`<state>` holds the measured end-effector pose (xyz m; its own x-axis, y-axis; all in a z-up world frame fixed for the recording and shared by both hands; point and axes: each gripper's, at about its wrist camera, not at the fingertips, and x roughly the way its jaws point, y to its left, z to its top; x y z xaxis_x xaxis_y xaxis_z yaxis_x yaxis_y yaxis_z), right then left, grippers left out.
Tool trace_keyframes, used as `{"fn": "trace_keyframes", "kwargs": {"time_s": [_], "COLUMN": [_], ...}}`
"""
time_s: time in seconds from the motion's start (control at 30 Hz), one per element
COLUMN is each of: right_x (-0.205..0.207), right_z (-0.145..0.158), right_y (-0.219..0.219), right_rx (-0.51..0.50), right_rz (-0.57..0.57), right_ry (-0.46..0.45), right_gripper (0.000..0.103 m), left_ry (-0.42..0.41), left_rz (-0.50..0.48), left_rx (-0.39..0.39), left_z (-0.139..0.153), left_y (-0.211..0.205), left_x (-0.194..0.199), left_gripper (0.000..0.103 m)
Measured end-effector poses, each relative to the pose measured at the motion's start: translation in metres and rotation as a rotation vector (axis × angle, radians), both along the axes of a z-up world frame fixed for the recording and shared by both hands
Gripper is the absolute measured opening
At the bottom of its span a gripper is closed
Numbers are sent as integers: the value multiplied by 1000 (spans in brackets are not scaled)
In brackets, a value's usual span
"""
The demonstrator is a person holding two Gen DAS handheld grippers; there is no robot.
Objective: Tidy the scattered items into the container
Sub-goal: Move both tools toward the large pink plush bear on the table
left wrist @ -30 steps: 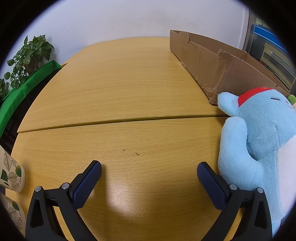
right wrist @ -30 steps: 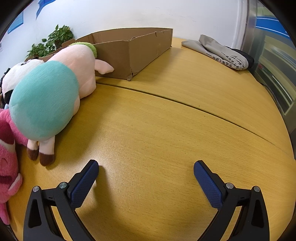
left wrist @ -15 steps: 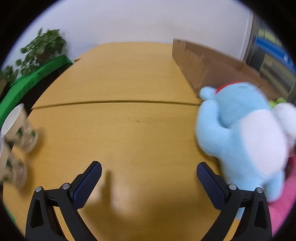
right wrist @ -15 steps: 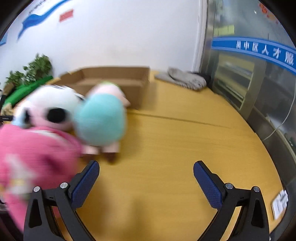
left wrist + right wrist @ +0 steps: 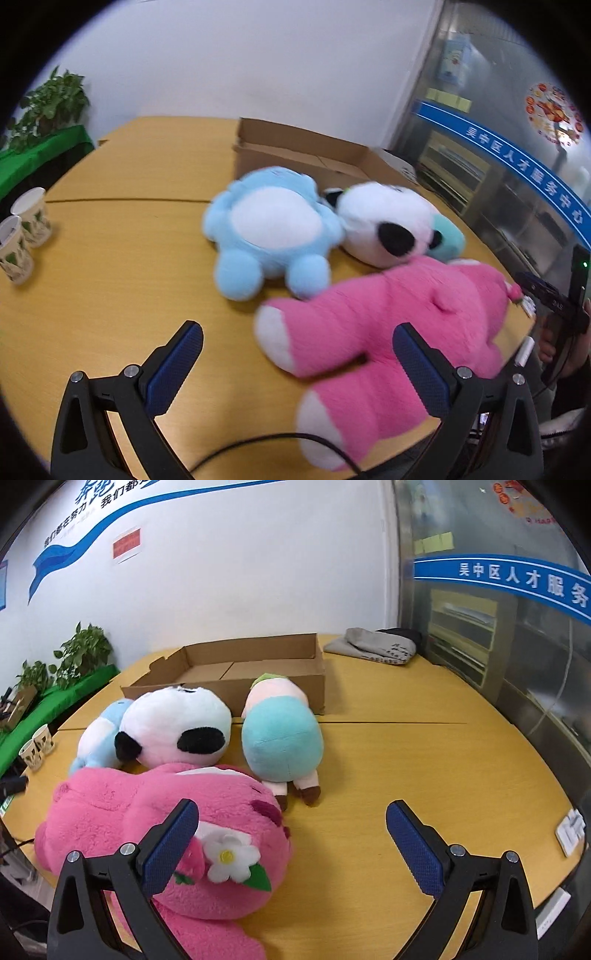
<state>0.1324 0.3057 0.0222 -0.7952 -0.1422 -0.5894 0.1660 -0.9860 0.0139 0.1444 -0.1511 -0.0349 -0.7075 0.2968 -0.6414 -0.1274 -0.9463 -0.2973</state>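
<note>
Nothing is packed yet: the cardboard box (image 5: 236, 672) at the counter's far edge sits empty. The pink plush (image 5: 155, 823) lies at the near edge, nearest both the left gripper (image 5: 295, 354) and right gripper (image 5: 291, 830), jaws released; one should probably close on it first.

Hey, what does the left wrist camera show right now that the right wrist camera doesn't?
Only the left wrist view shows the blue plush's white belly and feet, and a person's hand at the right edge holding a black device.

Only the right wrist view shows the whole pig plush in teal, the bare floor inside the cardboard box, the grey cloth behind it, and the wall lettering.

Both show the pink plush, panda plush, paper cups, potted plants, and open, empty jaws.
</note>
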Motion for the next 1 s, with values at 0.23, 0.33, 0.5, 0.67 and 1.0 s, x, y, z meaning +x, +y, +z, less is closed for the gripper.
{"fn": "trace_keyframes", "kwargs": {"time_s": [0.23,0.33,0.5,0.67,1.0], "right_x": [26,38,50,54,45], "right_z": [5,5,6,6,3], "right_y": [-30,-45,-57,-60,-66], "right_rx": [11,22,11,9,41], "right_rz": [67,101,114,95,69], "right_ry": [17,38,53,55,55], "right_gripper": [103,103,103,103,103], "left_ry": [-1,22,45,52,20], "left_rz": [-30,-43,-80,-121,-137], "left_rx": [35,55,79,85,67], "left_z": [-2,7,13,14,9], "left_y": [18,20,31,46,59], "left_x": [8,18,31,35,13], "left_gripper": [102,102,102,102,102]}}
